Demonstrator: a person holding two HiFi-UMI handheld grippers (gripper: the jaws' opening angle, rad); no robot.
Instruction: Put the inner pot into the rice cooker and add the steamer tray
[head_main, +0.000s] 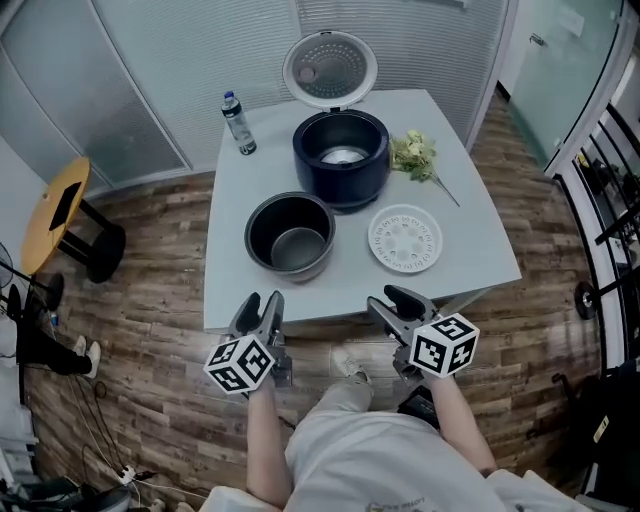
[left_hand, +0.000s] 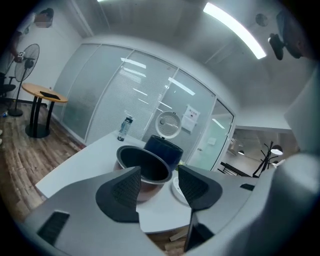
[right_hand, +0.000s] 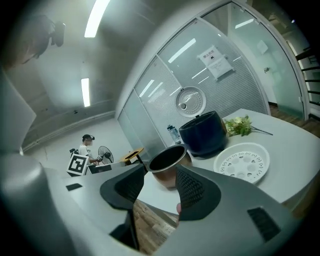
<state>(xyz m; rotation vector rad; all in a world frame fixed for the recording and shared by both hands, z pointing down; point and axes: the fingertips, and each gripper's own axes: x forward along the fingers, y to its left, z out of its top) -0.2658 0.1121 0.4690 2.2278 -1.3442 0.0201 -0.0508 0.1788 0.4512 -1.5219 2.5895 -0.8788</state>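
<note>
The dark inner pot stands empty on the white table, left of the white perforated steamer tray. Behind them is the dark blue rice cooker with its lid swung up. Both grippers hover off the table's near edge, over the floor. My left gripper is open with nothing between its fingers and points at the inner pot. The right gripper is open and empty too; the right gripper view shows the pot, the cooker and the tray ahead.
A water bottle stands at the table's far left corner. A bunch of greens lies right of the cooker. A round wooden side table is on the floor to the left. A person sits far off.
</note>
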